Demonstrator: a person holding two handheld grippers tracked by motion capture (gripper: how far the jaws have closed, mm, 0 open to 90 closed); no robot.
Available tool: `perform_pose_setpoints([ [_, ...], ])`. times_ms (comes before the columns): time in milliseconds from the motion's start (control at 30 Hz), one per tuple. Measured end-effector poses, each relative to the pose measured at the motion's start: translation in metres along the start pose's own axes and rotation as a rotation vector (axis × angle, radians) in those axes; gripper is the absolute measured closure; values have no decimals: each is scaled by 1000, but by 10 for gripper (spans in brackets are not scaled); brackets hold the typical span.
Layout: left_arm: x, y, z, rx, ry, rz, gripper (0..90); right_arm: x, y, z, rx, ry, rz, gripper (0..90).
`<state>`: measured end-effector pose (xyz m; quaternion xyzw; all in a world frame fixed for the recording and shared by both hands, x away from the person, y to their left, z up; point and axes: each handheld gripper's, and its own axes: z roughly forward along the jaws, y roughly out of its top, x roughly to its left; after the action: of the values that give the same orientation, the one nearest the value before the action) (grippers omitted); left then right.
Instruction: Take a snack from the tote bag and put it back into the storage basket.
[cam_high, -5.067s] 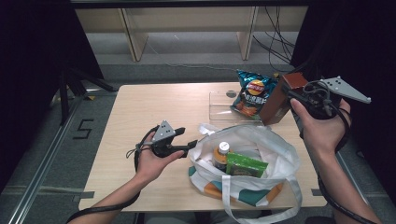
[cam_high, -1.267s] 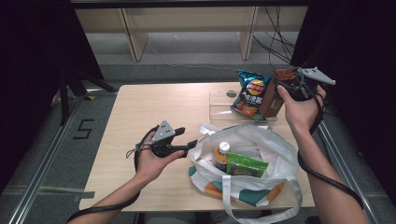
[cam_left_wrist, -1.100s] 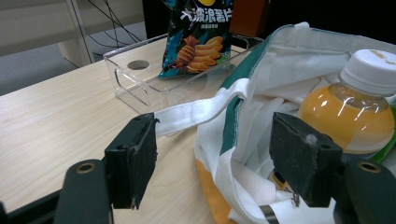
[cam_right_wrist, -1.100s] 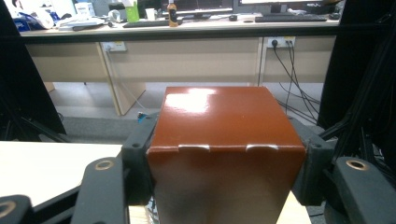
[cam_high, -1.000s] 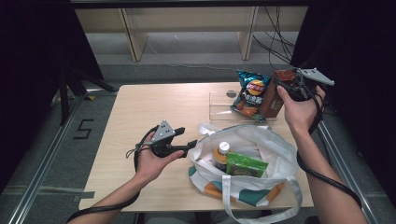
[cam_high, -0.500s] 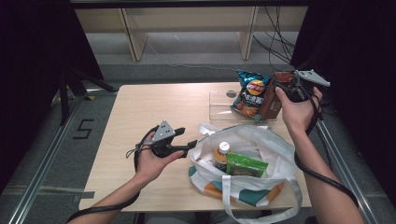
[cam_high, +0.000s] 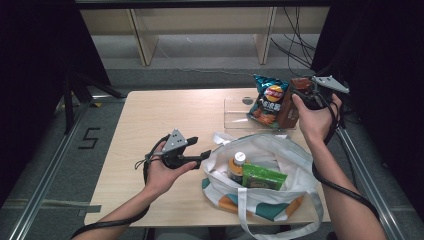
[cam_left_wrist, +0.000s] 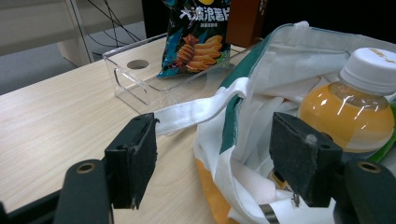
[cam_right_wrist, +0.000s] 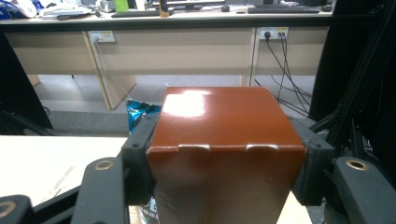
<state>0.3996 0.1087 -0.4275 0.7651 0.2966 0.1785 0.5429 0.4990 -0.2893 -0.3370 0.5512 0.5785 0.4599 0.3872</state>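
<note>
Over a wooden table (cam_high: 150, 120), right gripper (cam_high: 306, 96) clamped on brown box (cam_right_wrist: 224, 140) above clear tray (cam_high: 235, 112), left gripper (cam_left_wrist: 219, 161) spread astride tote bag (cam_high: 280, 160) rim, steadying it for unpacking.

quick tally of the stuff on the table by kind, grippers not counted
tote bag: 1
clear plastic tray: 1
chip bag: 1, standing in the tray
brown box: 1, between the right gripper jaws
orange drink bottle: 1, in the tote
green packet: 1, in the tote
total: 6
</note>
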Motion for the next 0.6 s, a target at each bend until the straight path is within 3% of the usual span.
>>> perform_pose_setpoints([
  [333, -1, 0, 0, 1, 0, -8, 317, -1, -1, 3, -1, -5, -7, 392],
  [400, 0, 0, 0, 0, -1, -1, 318, -2, -2, 4, -4, -6, -29, 391],
  [467, 0, 0, 0, 1, -1, -1, 317, 0, -3, 4, 9, -11, -4, 391],
  [600, -1, 0, 0, 2, 0, -8, 317, -1, -6, 6, 15, -12, -7, 391],
])
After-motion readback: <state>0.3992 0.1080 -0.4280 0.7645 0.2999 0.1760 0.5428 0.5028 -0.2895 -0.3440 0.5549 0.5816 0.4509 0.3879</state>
